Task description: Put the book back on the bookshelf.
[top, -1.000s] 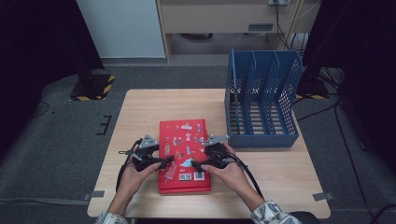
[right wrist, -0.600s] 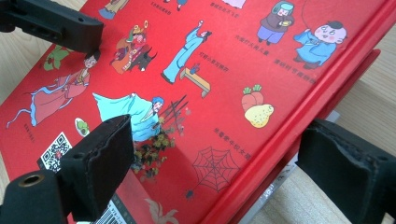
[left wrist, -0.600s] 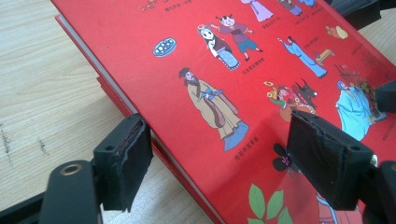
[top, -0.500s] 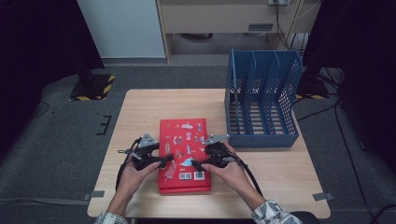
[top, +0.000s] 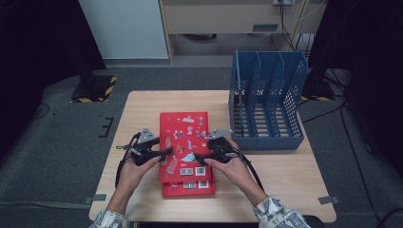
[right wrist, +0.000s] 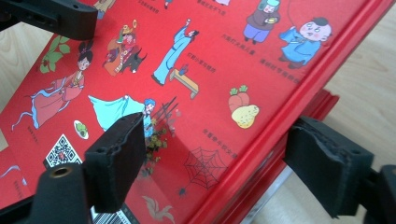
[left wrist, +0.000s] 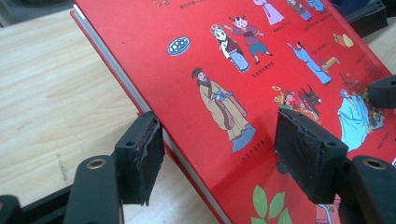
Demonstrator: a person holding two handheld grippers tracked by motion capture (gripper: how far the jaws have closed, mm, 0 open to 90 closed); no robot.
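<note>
I am at a wooden bench with a hand-held gripper in each hand. Two red picture books lie stacked in the middle of it, the top book sitting a little farther from me than the bottom book, whose near edge sticks out toward me. The long axis of both runs from near to far.

My left hand-held gripper meets the top book from its left long edge, and my right hand-held gripper meets it from its right long edge, so the book lies between my two hands, about equally close to each.

In the left gripper view, the left hand-held gripper straddles the book's edge, one pad below the cover by the bench, the other above the printed figures. Its jaws have just been closing, yet a gap is visible on both sides, so it is half open and not gripping.

In the right gripper view, the right hand-held gripper likewise straddles the red spine edge, its jaws fairly wide and just been closing, pads clear of the cover.

A blue file rack stands upright at the far right, well apart from the books.
</note>
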